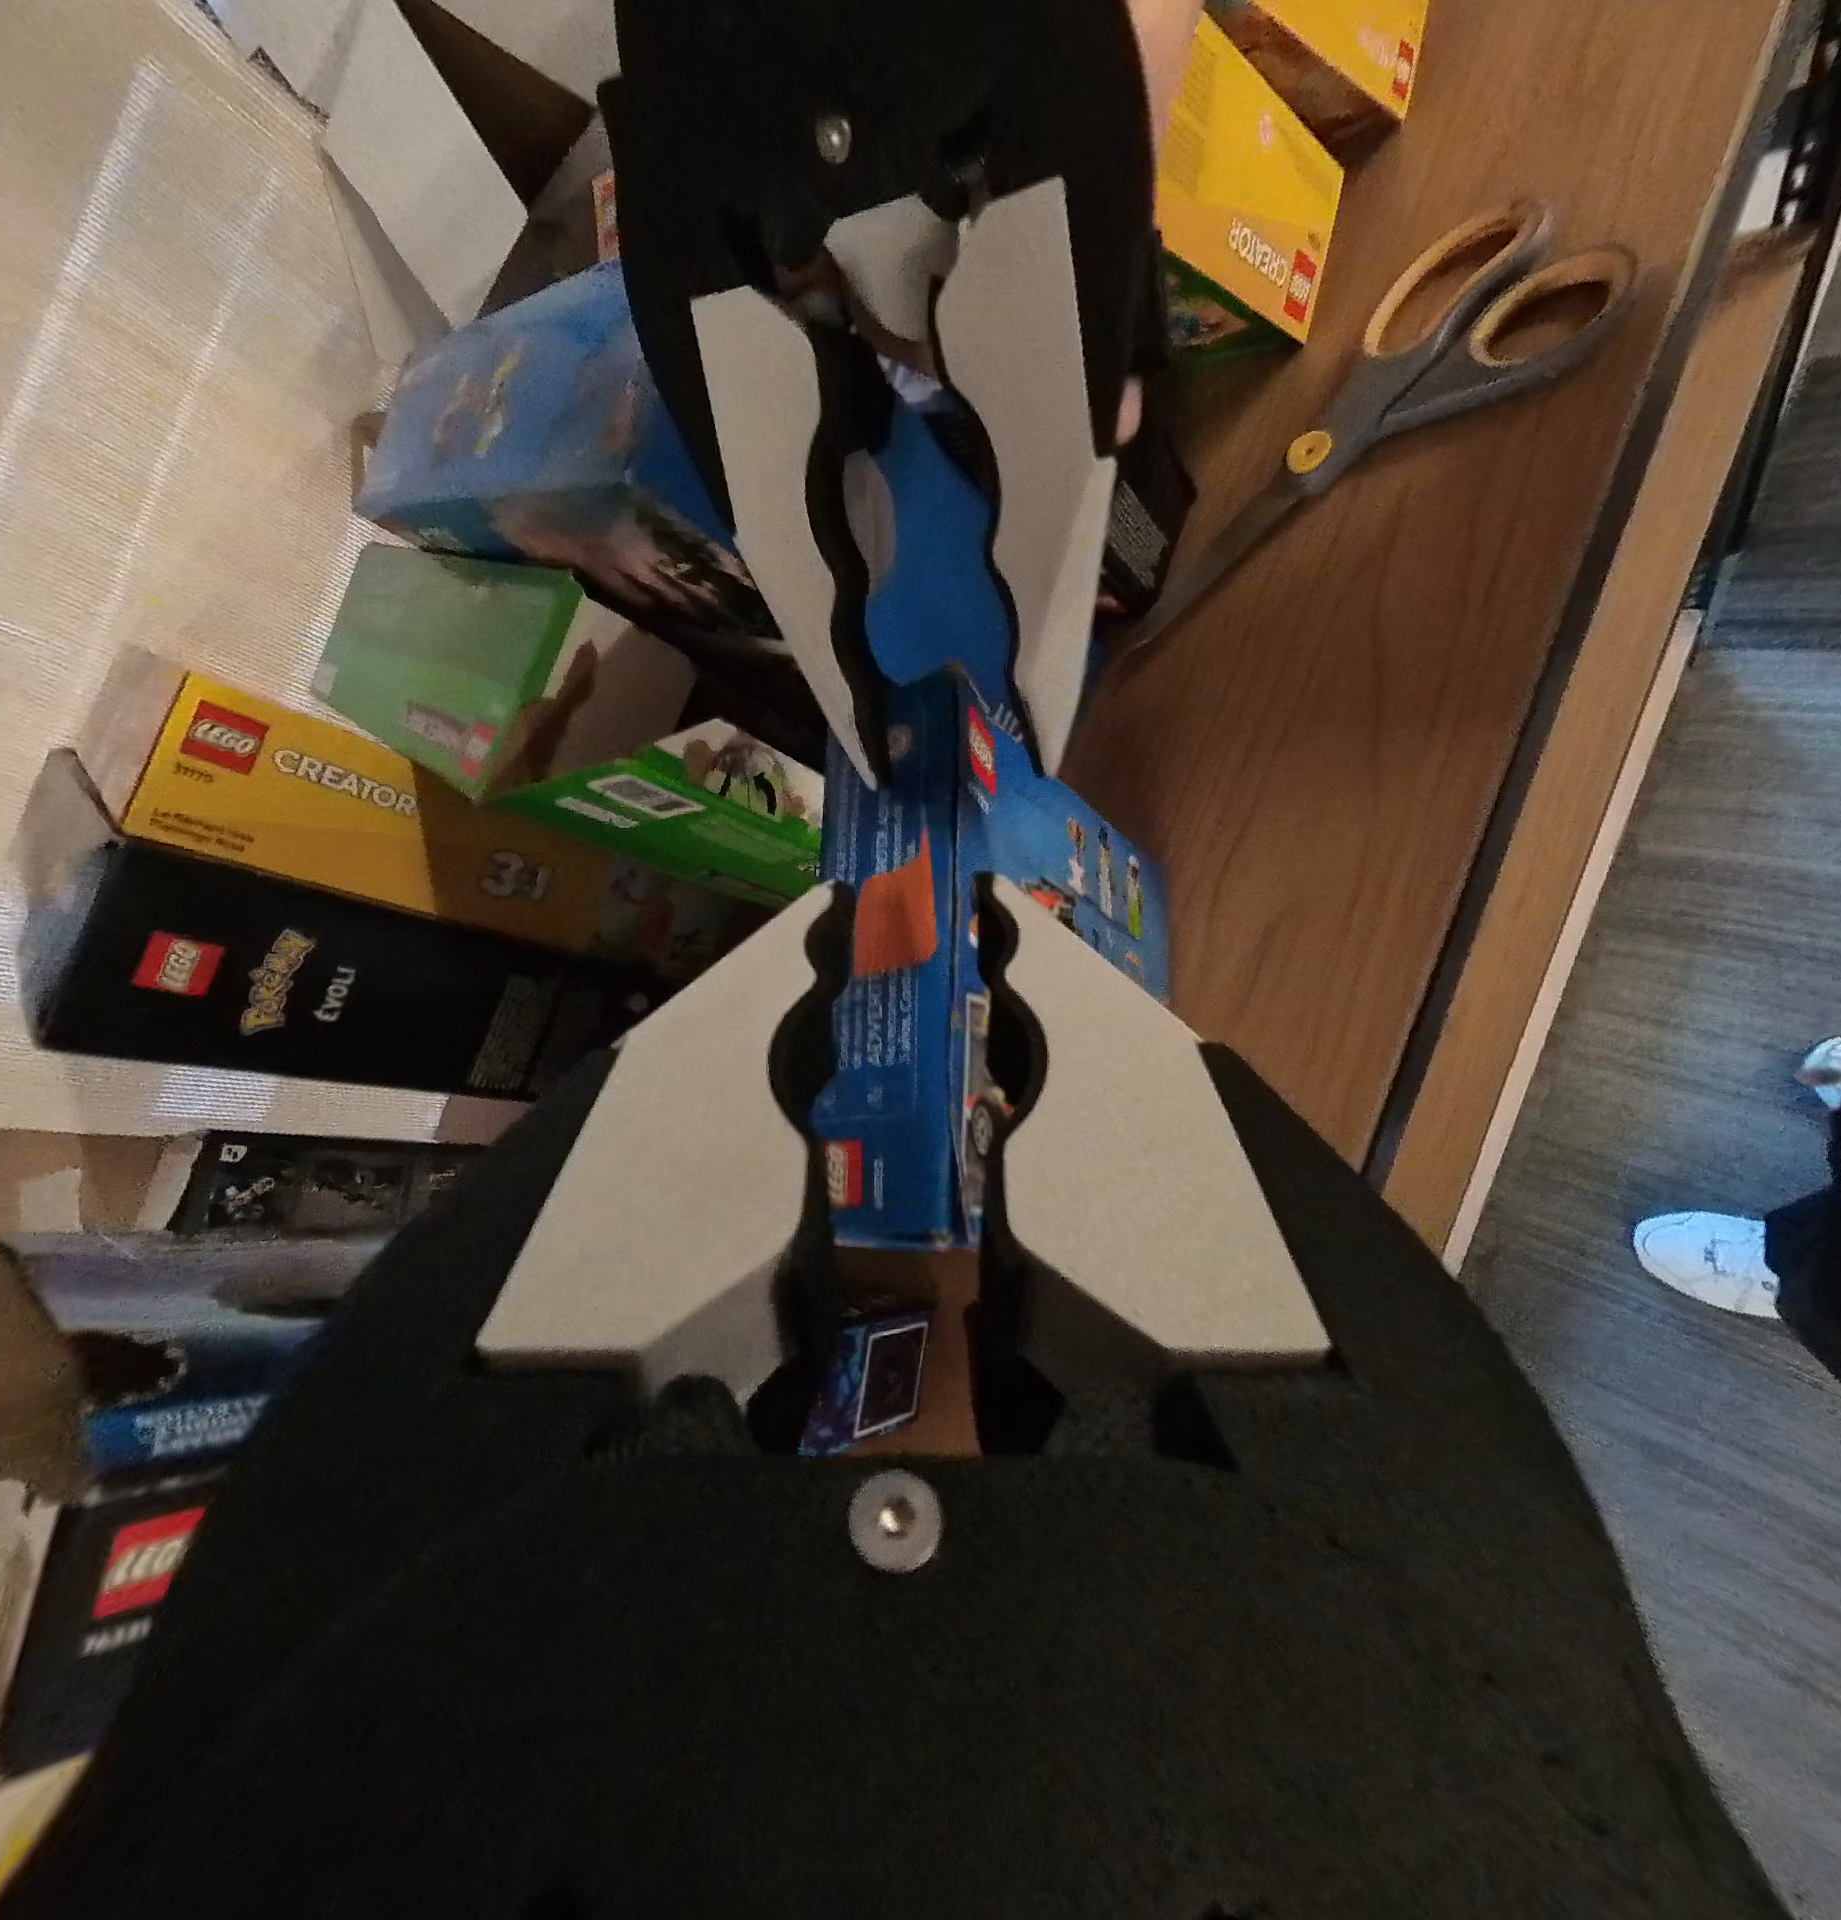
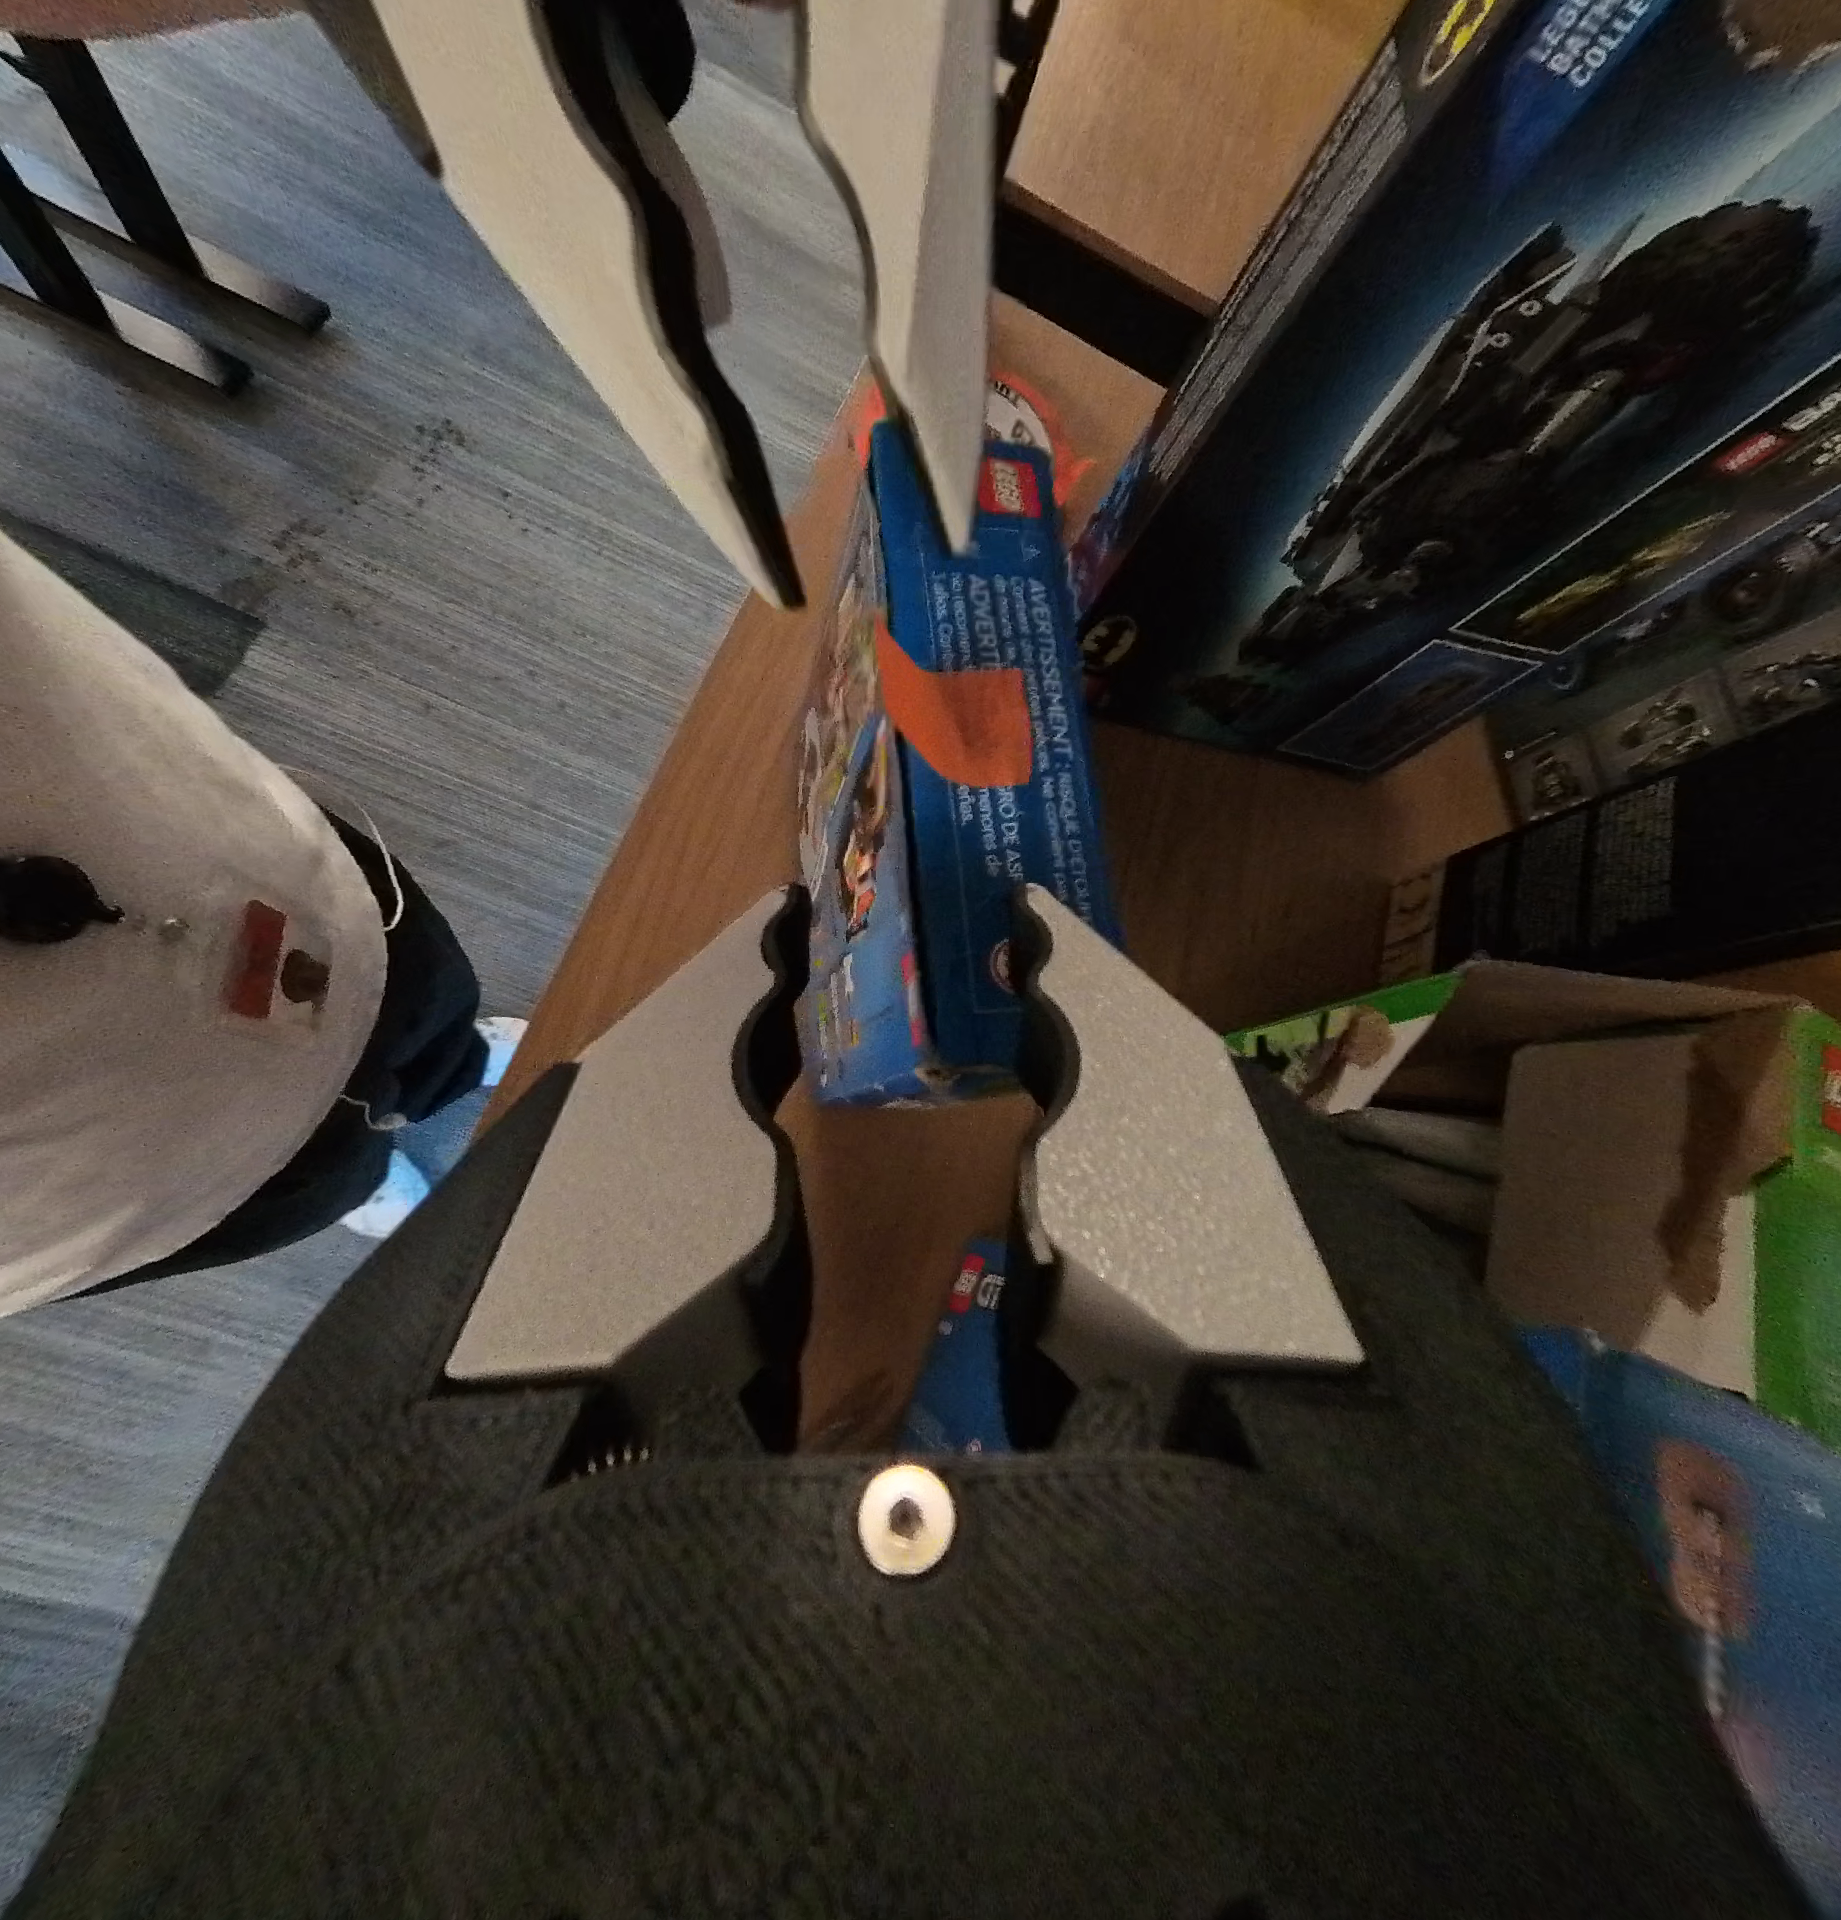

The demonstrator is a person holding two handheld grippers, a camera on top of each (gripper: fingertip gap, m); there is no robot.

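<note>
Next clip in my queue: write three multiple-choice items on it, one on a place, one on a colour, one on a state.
1. Where do the scissors lie?
A. on the wooden tabletop
B. on the floor
C. in an open carton

2. What colour is the tape patch on the narrow blue box?
A. green
B. orange
C. white

3. How is the blue box placed?
A. lying flat under other boxes
B. on the floor
C. on edge, one end between the left gripper's fingers, the other between the right gripper's

Key: 1 A, the left wrist view shows them on bare wood beside the boxes; 2 B, the patch shows orange in both views; 3 C, each view shows fingers flanking both ends.
</note>
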